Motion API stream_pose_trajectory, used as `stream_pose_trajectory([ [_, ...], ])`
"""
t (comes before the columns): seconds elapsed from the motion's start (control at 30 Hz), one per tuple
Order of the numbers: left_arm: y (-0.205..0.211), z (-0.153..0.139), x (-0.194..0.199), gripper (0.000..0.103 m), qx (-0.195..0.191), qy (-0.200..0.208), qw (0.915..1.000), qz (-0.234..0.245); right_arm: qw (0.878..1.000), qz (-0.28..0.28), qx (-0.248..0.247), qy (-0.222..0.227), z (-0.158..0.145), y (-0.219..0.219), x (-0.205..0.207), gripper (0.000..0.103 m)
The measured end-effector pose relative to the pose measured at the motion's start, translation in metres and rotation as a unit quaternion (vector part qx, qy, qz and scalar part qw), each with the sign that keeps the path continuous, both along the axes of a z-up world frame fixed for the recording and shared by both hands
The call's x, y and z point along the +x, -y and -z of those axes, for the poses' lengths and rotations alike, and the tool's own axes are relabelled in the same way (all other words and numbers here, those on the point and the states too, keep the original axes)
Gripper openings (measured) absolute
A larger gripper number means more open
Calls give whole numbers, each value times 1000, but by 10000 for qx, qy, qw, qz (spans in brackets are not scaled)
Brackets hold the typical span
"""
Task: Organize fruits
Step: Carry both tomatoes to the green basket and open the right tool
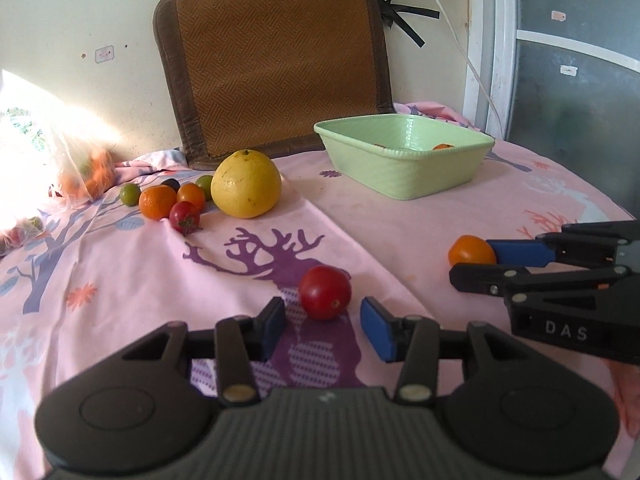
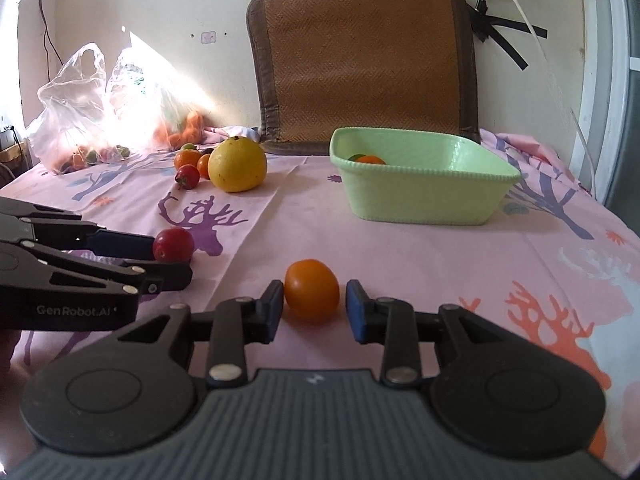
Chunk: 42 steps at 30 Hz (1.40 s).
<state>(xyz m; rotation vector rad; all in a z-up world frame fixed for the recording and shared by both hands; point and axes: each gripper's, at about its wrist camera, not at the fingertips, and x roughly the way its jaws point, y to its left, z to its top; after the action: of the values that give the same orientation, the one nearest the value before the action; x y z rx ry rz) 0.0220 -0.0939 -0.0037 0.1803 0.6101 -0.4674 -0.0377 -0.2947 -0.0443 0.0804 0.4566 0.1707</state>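
Red tomato [image 1: 324,293] lies between the spread left gripper [image 1: 323,322] pads, untouched. Orange tomato [image 2: 312,291] likewise sits inside the parted right gripper [image 2: 313,310], nearer the green basket [image 2: 420,204].

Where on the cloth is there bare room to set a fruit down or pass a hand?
Bare cloth lies between the grapefruit and the green basket, and in front of the basket down to the orange tomato. The back left is crowded: small fruits cluster beside the grapefruit, plastic bags behind.

Woven mat [image 1: 276,60] against wall [image 1: 80,12]
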Motion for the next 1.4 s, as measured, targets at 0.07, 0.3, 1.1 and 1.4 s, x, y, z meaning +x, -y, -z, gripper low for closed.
stream_pose_trajectory([
  [0.07,2,-1,2,30,0,12,10000,41,10000,-41,75,-35,1,2,0,34],
  [0.3,19,-35,36,29,-340,50,9988,338,9974,141,533,455,-14,29,6,31],
  [1.1,108,-65,193,46,-997,-627,9915,560,9880,952,1001,689,-23,124,117,45],
  [1.4,15,-91,176,46,-1320,-289,9908,-47,9702,1223,1509,1447,-43,136,75,44],
])
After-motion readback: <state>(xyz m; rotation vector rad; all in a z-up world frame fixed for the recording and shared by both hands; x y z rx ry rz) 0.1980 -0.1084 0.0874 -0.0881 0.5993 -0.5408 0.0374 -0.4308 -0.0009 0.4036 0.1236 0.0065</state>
